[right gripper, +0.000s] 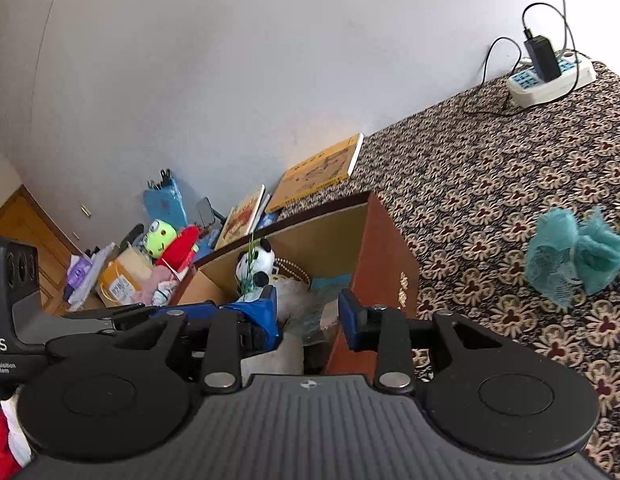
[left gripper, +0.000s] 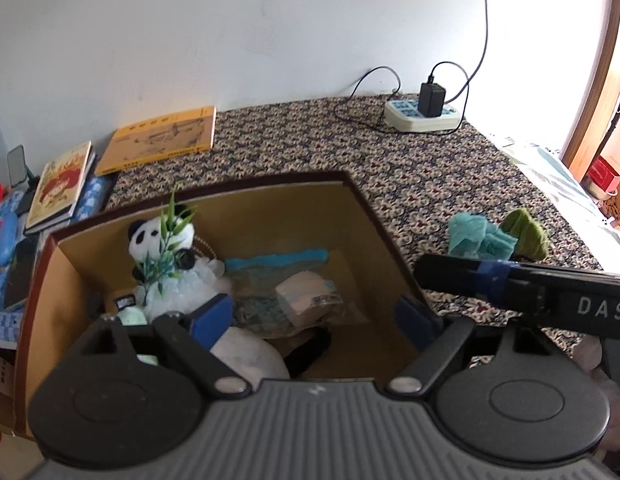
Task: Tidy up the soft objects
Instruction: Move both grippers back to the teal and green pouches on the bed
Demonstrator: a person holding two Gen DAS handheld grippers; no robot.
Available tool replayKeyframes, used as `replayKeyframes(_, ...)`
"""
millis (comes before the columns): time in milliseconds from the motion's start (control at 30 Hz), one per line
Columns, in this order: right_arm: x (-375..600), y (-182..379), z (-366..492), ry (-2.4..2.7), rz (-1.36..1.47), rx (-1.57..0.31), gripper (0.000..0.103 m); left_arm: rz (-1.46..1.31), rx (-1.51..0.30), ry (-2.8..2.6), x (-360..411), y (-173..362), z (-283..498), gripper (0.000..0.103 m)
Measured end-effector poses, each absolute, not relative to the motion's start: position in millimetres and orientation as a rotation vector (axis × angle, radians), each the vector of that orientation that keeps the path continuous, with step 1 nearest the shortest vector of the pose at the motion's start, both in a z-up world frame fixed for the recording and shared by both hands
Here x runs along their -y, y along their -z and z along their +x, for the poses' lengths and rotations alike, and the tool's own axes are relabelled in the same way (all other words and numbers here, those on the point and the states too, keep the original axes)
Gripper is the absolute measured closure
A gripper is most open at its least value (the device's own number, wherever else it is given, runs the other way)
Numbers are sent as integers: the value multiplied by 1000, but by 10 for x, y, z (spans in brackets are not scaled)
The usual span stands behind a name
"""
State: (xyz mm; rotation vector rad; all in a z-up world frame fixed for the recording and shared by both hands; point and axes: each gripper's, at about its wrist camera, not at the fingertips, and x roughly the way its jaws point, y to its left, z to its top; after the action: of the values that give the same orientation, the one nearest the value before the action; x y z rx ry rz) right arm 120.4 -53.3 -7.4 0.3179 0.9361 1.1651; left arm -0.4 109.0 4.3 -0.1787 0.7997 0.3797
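Item: left tool (left gripper: pixel 316 316). State: spread wide, nothing between its pads. Position: poised over the open brown box (left gripper: pixel 374 216), pointing down into it.

Item: right tool (right gripper: pixel 310 316). State: parted, with no object between the pads. Position: at the box's near right corner; its right finger (right gripper: pixel 352 320) lies outside the box wall, its left inside.

Item: box contents, directly ahead of and below both tools. Panda plush (left gripper: pixel 166 240) with green leaves at the far-left corner; teal-edged pouch (left gripper: pixel 278 262) and a clear packet (left gripper: pixel 306 296) in the middle; a white soft lump (left gripper: pixel 246 354) nearest the left tool.

Item: teal lace cloth (right gripper: pixel 570 258), loose on the patterned surface, well to the right of the right tool. Olive green cloth (left gripper: pixel 526 234) just beyond it.

Handling note (judgement): the two loose cloths likely remain to be boxed. Swing the right tool rightward, clear of the box wall, keep it spread, come down over the bunched middle of the teal cloth, pinch deep so the lace does not slip, and lift before returning.
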Motion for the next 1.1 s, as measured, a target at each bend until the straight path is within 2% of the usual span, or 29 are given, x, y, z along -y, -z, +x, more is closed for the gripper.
replayKeyframes(300, 1156, 134, 1506, -1016, 341, -926, 86, -156, -715, -292, -744, -349, 218, 15)
replayKeyframes(467, 1539, 268, 1708, -880, 362, -962, 86, -124, -712, -194, -396, -337, 446, 14)
replayKeyframes(767, 2009, 403, 2020, -747, 334, -961, 86, -97, -806, -39, 253, 64, 959, 14)
replayKeyframes(1100, 1998, 500, 2321, -780, 166, -932, 86, -133, -930, -54, 496, 500, 1221, 14)
